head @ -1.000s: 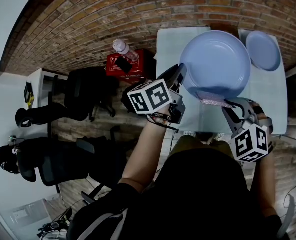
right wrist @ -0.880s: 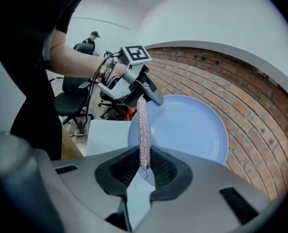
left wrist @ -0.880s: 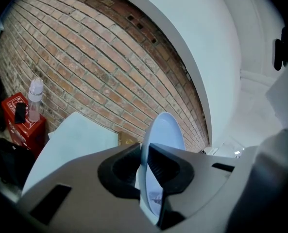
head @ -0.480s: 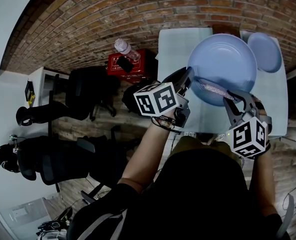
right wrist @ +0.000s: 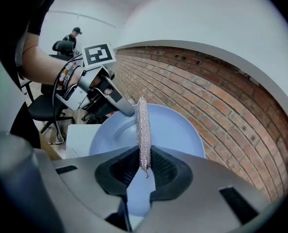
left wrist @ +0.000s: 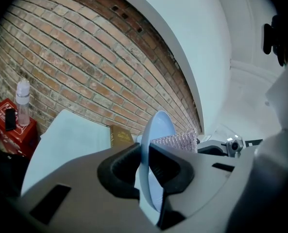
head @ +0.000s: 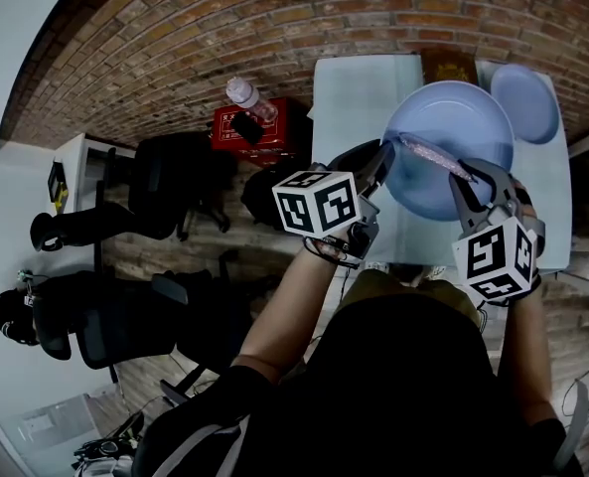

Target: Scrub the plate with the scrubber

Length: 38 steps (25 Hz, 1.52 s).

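Holding the big blue plate (head: 443, 132) up off the white table (head: 354, 97), tilted, by its left rim in the left gripper (head: 378, 164). Pads pinched on that rim, though just eased apart a hair with the rim between them. Pinching the sparkly pink scrubber (head: 428, 154) tight in the right gripper (head: 470, 182) and laying it across the plate's face, from the near-right rim toward the middle. Losing a bit of the plate's near rim behind both grippers in the head view. Off the plate's right rim, spotting a smaller blue plate (head: 524, 102) flat on the table, and just past the plate's far rim a brown box (head: 448, 65). Well left of the plate, by the brick wall (head: 175, 38), seeing a red case (head: 244, 132) with a clear bottle (head: 246, 95) on or right behind it, can't tell which, plus black office chairs (head: 170, 192). From the left gripper view, only getting the plate edge-on as a thin sliver, scrubber poking out on its right. From the right gripper view, getting the plate's whole face instead, scrubber edge-on up its middle, and a person (right wrist: 73, 35) way beyond the plate's left rim.
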{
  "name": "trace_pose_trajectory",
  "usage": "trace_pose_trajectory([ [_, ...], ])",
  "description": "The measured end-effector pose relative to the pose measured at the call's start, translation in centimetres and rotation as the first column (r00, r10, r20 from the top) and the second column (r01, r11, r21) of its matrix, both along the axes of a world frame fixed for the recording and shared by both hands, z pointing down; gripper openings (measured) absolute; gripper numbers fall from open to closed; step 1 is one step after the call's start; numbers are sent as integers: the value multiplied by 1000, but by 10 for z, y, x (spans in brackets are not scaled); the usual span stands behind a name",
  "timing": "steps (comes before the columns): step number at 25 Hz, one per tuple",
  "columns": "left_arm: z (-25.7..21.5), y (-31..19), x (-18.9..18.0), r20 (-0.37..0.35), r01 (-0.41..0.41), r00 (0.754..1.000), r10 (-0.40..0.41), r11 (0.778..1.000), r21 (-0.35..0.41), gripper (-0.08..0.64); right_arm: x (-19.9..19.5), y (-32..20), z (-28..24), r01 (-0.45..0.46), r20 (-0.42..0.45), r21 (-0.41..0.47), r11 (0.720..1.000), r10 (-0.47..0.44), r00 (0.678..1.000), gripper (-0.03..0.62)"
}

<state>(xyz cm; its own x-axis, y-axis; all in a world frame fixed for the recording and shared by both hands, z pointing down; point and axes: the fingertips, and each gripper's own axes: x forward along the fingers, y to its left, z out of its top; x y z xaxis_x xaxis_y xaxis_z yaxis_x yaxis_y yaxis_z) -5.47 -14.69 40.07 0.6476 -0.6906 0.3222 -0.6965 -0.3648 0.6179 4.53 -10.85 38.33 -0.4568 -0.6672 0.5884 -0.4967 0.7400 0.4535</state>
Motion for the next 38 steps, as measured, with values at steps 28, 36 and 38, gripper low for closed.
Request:
trace_pose_trajectory([
  [28, 0, -15, -36, -122, 109, 986, -114, 993, -44, 71, 52, -36, 14, -151, -73, 11, 988, 152, 986, 87],
  [36, -5, -22, -45, -133, 139, 981, -142, 990, -36, 72, 29, -13, 24, -69, -83, -23, 997, 66, 994, 87],
  [38, -5, -24, -47, -135, 143, 980, -146, 989, -36, 72, 22, -8, 26, -46, -83, -30, 998, 43, 996, 87],
])
